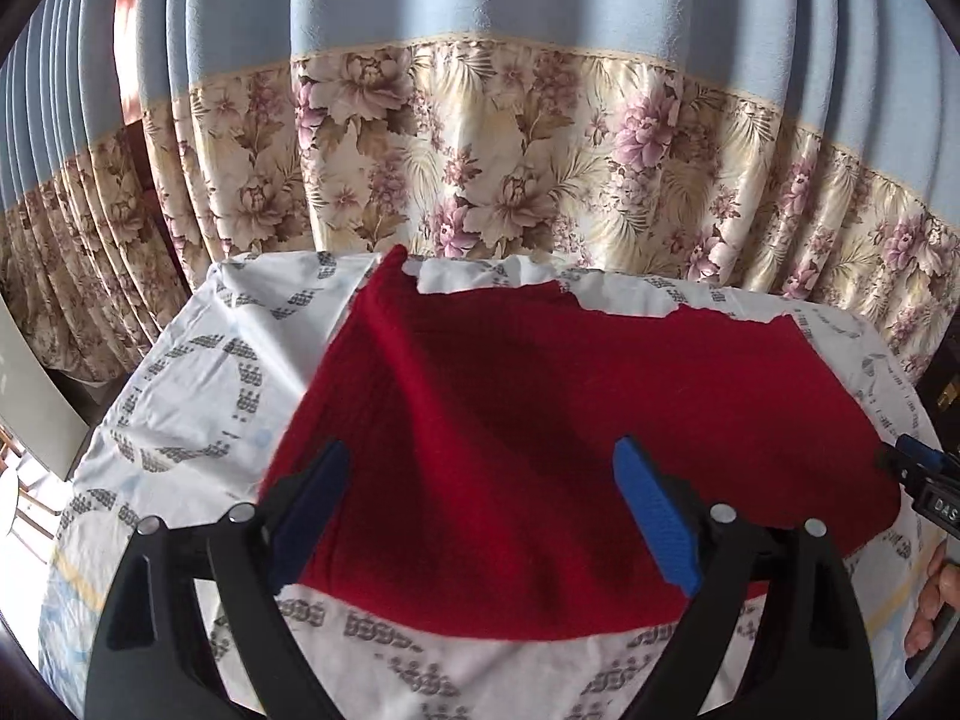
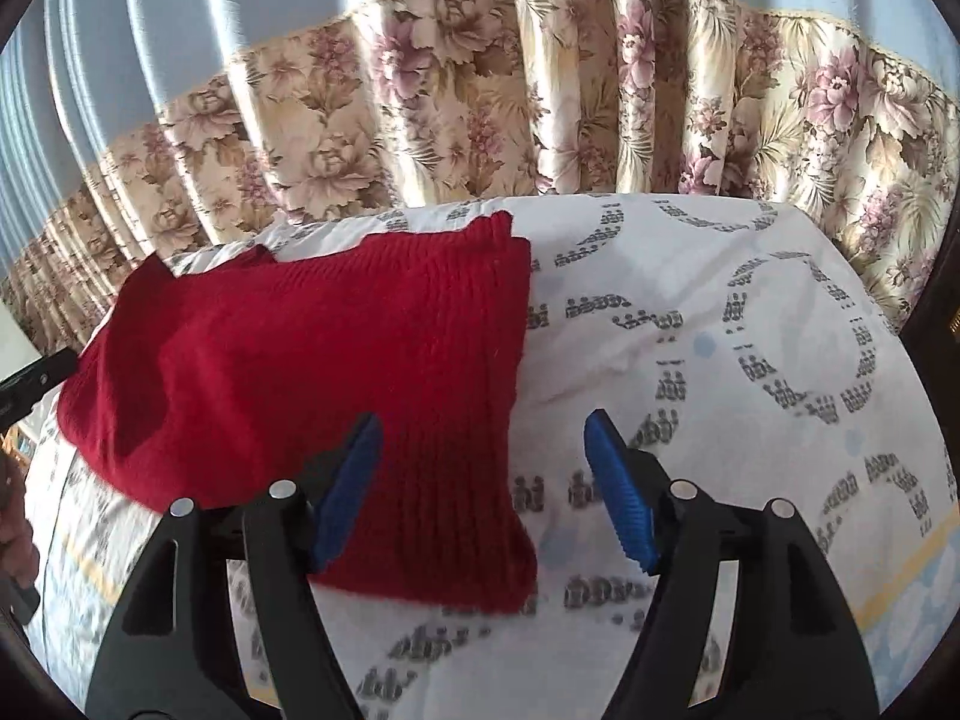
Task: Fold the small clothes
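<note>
Nearest, my left tongs [image 1: 480,498] stand apart with nothing between them, poised over the near edge of the red knitted garment [image 1: 540,408]; my right tongs [image 2: 483,474] are likewise apart, straddling its ribbed right-hand edge. Beyond them the garment lies spread on the white patterned sheet [image 2: 720,312] covering the counter. Farthest back hangs a blue and floral curtain [image 1: 480,138].

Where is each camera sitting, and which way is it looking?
Left wrist: sits on the left gripper, looks along its open fingers over the red sweater toward the curtain; the right gripper pokes in at the right edge.
Right wrist: sits on the right gripper, open over the sweater's right edge and the sheet.
Both views share the sweater, sheet and curtain.
</note>
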The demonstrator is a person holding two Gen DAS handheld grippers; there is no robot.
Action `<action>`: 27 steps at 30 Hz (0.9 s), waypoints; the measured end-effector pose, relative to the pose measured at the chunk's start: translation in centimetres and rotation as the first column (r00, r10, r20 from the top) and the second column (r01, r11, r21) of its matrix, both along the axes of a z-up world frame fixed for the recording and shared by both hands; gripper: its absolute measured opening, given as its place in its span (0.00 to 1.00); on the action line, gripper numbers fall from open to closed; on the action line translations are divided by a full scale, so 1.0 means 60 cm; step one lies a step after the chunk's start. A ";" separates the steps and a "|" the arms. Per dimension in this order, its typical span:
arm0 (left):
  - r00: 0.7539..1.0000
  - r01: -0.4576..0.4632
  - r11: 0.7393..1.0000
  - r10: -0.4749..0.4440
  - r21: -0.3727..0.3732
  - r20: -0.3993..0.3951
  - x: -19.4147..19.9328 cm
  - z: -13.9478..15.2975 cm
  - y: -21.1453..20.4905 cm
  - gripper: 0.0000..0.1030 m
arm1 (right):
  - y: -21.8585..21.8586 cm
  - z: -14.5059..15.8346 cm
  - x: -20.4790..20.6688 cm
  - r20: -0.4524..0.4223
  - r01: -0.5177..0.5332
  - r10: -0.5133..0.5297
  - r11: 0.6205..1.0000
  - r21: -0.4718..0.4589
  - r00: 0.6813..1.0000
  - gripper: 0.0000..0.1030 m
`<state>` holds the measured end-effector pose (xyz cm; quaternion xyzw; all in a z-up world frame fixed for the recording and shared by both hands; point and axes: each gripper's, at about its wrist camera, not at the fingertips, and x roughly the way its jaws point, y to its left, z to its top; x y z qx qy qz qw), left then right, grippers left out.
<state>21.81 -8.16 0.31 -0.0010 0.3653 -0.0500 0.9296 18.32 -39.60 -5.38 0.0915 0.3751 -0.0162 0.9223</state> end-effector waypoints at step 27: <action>0.997 0.047 0.998 -0.050 -0.051 -0.064 0.081 -0.086 -0.053 0.90 | -0.002 -0.076 0.106 -0.047 -0.062 0.068 0.991 0.121 0.997 0.62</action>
